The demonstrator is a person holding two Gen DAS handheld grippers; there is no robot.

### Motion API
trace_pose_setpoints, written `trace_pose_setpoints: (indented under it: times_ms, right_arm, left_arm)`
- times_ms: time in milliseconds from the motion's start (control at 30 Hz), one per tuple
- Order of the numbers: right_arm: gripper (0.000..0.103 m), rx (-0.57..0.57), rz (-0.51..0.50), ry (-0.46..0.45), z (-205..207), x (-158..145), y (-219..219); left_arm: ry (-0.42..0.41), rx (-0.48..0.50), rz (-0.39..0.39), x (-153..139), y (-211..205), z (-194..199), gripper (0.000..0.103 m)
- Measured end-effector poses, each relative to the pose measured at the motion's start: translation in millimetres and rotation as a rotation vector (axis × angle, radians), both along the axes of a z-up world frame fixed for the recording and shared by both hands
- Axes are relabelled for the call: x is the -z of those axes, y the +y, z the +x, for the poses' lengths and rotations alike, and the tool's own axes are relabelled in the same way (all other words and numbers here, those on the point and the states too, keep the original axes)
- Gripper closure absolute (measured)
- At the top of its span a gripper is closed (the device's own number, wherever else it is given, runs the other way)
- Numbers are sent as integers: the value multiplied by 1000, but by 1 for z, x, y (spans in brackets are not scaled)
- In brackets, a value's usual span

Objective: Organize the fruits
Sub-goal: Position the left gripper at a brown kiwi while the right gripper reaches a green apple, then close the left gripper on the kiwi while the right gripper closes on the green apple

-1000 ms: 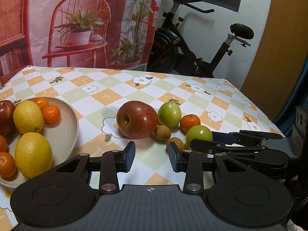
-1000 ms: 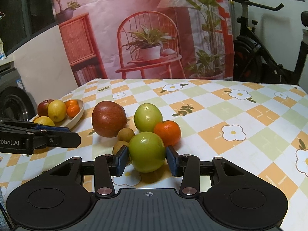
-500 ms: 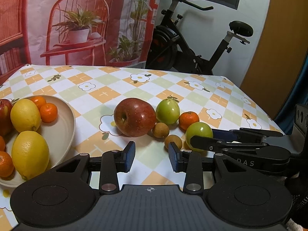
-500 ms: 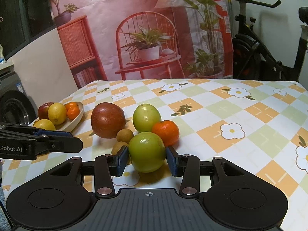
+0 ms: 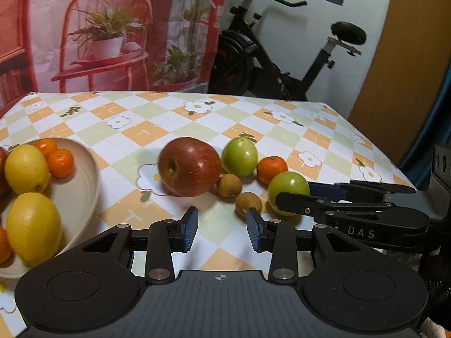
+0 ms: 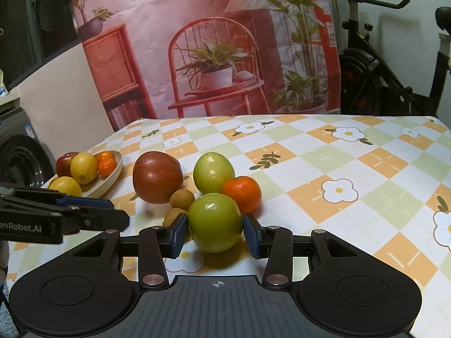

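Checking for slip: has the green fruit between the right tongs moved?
No. The green fruit sits between the right tongs, beside the orange, as before.

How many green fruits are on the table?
2. One green fruit sits between the right gripper pads; the other is behind it, beside the red apple.

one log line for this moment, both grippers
left gripper: open, empty | right gripper: shut on green apple | apple on table | bowl: holds fruit

Warm indoor light, soft shadows under the fruit, glare spots on skins, fisheye bending at edges, slight blur at the left
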State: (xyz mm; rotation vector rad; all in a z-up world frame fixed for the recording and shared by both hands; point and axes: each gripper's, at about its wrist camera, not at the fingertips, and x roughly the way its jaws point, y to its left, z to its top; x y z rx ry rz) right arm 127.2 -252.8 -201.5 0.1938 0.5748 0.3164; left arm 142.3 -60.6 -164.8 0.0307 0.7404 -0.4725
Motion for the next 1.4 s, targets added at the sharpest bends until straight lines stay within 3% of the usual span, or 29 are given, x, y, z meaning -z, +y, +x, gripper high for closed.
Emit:
trace_pose_setpoints:
  times_ms: [1400]
  right_arm:
    - [63,49,121,31,-3,5,-26]
  left_arm:
    - [46,98,16,16,-33,26,63]
